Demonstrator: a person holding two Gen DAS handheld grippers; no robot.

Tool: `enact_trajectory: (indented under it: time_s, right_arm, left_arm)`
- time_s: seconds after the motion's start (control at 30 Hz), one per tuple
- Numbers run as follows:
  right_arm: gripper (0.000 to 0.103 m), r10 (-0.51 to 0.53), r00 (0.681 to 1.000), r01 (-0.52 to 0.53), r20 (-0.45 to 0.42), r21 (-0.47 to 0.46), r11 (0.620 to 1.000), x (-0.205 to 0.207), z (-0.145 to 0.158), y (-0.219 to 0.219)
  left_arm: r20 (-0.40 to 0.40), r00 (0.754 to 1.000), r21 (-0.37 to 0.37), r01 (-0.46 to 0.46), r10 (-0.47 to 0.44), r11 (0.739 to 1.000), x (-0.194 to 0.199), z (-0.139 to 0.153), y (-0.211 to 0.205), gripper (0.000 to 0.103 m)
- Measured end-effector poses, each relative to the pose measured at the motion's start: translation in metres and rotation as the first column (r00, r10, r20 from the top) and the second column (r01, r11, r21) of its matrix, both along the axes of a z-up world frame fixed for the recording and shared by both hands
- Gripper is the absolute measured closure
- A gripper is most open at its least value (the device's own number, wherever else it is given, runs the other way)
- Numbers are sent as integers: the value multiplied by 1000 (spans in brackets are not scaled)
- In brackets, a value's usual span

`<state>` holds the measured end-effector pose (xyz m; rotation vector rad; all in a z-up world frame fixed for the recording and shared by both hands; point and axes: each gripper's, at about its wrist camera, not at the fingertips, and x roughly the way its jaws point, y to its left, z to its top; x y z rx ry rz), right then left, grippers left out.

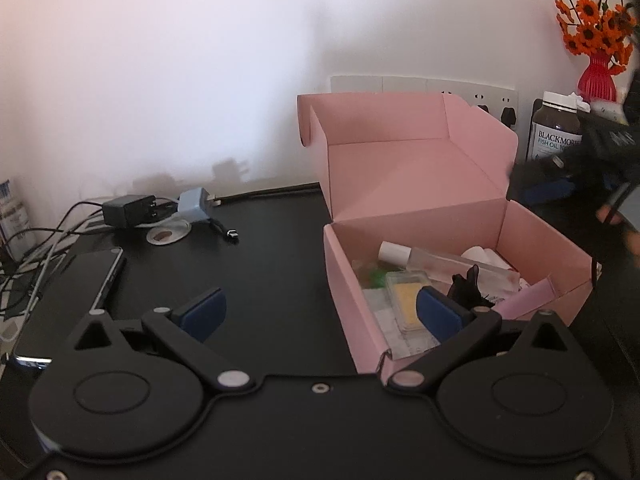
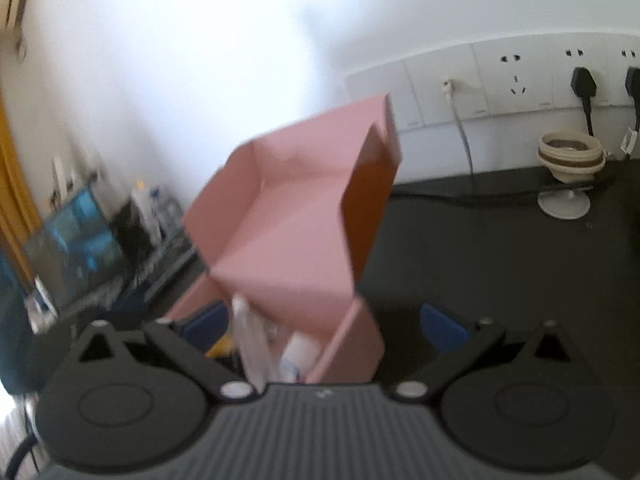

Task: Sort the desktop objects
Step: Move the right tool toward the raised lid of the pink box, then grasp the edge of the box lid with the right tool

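An open pink cardboard box (image 1: pixel 420 200) stands on the black desk (image 1: pixel 260 264) with its lid upright. Inside lie a clear bottle with a white cap (image 1: pixel 440 260), a yellow item in a clear case (image 1: pixel 406 300), a black hair clip (image 1: pixel 466 286) and white bits. My left gripper (image 1: pixel 320 312) is open and empty in front of the box's left wall, its right pad over the box's near corner. The right gripper (image 1: pixel 560 184) shows blurred behind the box's right side. In the right wrist view the right gripper (image 2: pixel 326 326) is open over the box (image 2: pixel 288 240), holding nothing.
A phone (image 1: pixel 100 280), a black charger (image 1: pixel 128 210), a blue-grey plug (image 1: pixel 194 204) and tangled cables lie at the left. A fish oil bottle (image 1: pixel 554 128) and a red vase of orange flowers (image 1: pixel 596 76) stand at the back right. A folding cup (image 2: pixel 570 156) sits below wall sockets (image 2: pixel 516 76).
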<state>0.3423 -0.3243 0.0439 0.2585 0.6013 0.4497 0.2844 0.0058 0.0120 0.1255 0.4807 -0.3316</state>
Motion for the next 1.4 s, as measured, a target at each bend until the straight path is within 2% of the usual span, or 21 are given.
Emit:
enact_trajectory:
  time_s: [0.2, 0.37, 1.1, 1.2, 1.23, 1.4]
  right_arm:
    - [1, -2, 999, 9, -37, 167, 986, 42, -7, -12]
    - [1, 22, 999, -13, -35, 232, 973, 54, -9, -11]
    - [1, 152, 983, -169, 106, 171, 971, 15, 38, 16]
    - [1, 139, 984, -153, 113, 126, 980, 16, 37, 16]
    - [1, 134, 985, -146, 110, 116, 982, 17, 36, 15]
    - [1, 114, 993, -111, -2, 207, 972, 46, 9, 2]
  left_arm:
    - [5, 1000, -1, 0, 0, 1000, -1, -1, 0, 0]
    - [-1, 1000, -4, -3, 3, 1000, -1, 0, 0, 0]
    - [-7, 1000, -3, -6, 6, 1000, -5, 0, -1, 0]
    - [-15, 1000, -11, -2, 1, 1000, -4, 0, 0, 0]
    - [-18, 1000, -12, -2, 1, 1000, -4, 0, 1, 0]
    - [-18, 1000, -16, 2, -2, 1000, -4, -1, 1, 0]
